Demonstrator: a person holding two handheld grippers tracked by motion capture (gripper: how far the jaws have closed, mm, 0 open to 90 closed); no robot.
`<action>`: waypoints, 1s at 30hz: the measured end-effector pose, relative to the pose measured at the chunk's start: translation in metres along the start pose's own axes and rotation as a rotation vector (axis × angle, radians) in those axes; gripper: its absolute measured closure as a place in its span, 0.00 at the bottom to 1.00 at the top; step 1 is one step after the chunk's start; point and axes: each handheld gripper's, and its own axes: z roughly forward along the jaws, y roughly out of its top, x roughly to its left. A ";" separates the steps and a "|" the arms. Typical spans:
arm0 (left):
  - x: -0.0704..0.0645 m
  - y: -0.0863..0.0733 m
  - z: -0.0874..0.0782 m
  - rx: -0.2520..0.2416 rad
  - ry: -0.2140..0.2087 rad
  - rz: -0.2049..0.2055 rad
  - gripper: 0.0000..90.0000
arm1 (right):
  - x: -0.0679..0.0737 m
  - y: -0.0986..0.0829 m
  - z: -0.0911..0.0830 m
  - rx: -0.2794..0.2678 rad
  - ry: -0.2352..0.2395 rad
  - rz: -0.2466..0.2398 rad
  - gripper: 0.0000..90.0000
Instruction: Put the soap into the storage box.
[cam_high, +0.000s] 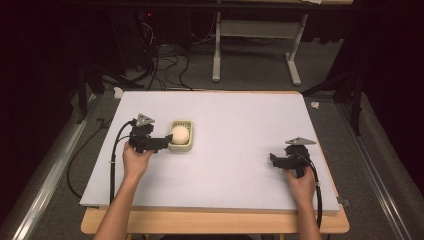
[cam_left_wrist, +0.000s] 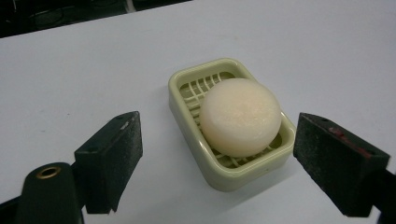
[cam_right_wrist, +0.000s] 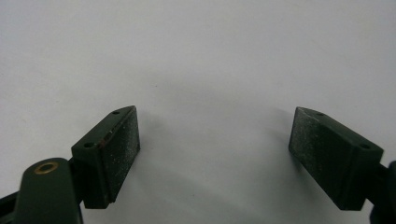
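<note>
A pale green soap dish (cam_high: 189, 145) (cam_left_wrist: 184, 88) sits left of centre on the white table top, with a round cream soap bar (cam_high: 180, 134) (cam_left_wrist: 240, 116) lying on its slatted floor. My left gripper (cam_high: 162, 142) (cam_left_wrist: 217, 156) is open just left of the dish. In the left gripper view its jaws stand wide apart, with the dish's near end between them and untouched. My right gripper (cam_high: 274, 159) (cam_right_wrist: 215, 149) hovers open over bare table at the right, with nothing between its pads (cam_right_wrist: 123, 147).
The white table top (cam_high: 235, 130) lies on a wooden bench with its front edge near me. Cables trail from both grippers off the front. Beyond the far edge are floor cables, a white frame's legs (cam_high: 216, 55) and dark stands.
</note>
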 end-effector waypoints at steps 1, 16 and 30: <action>0.000 0.000 -0.001 0.001 0.001 0.001 0.18 | 0.000 0.000 0.000 0.000 0.000 0.000 0.19; 0.009 -0.012 -0.013 -0.011 0.011 -0.030 0.18 | 0.000 0.000 0.000 0.000 0.000 0.000 0.19; 0.012 -0.022 -0.023 -0.012 0.026 -0.043 0.18 | 0.000 0.000 0.000 0.000 -0.001 0.000 0.19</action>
